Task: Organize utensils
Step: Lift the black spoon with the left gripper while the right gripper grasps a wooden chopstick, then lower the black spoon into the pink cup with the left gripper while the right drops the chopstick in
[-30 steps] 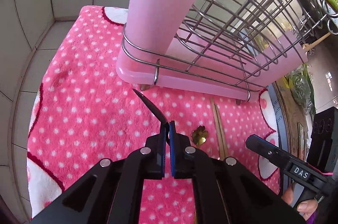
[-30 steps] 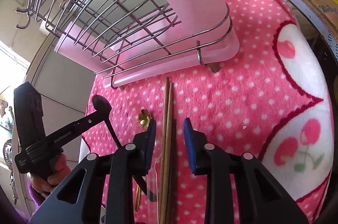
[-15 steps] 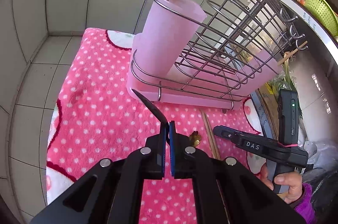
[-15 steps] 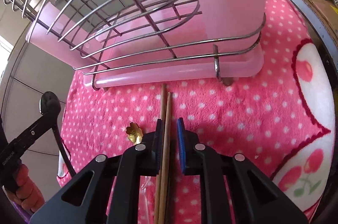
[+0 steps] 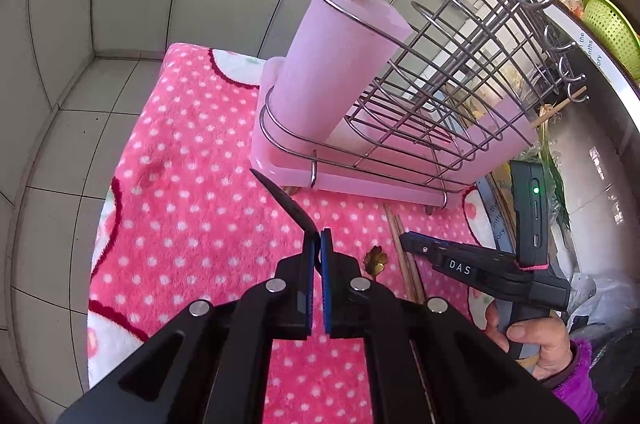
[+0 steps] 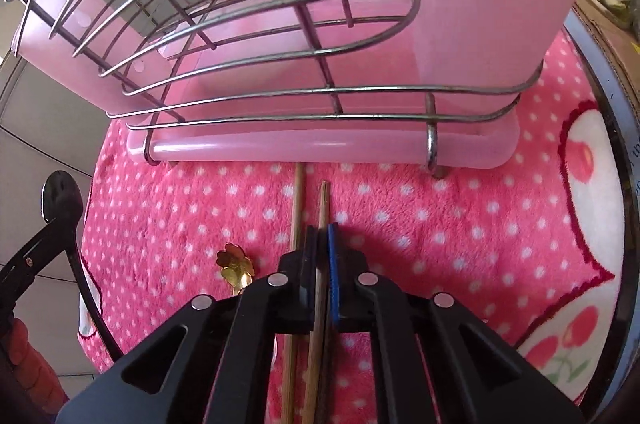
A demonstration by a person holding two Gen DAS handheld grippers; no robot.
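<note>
My left gripper (image 5: 317,244) is shut on a black spoon (image 5: 286,202), held above the pink dotted cloth (image 5: 188,208); the spoon also shows in the right wrist view (image 6: 62,194). My right gripper (image 6: 322,236) is shut on a wooden chopstick (image 6: 323,208) low over the cloth. A second chopstick (image 6: 297,208) lies just left of it. A gold flower-handled spoon (image 6: 235,266) lies further left. The pink utensil cup (image 5: 340,72) in the wire dish rack (image 5: 460,96) holds two sticks.
The rack's pink drip tray (image 6: 320,148) sits right ahead of the right gripper. Grey tiled wall and floor (image 5: 72,96) lie left. A green basket (image 5: 608,28) and counter clutter are at the right.
My right gripper has closed on one chopstick and moved nearer the rack. My left gripper has pulled back and up with the black spoon, bringing the cup's rim into view.
</note>
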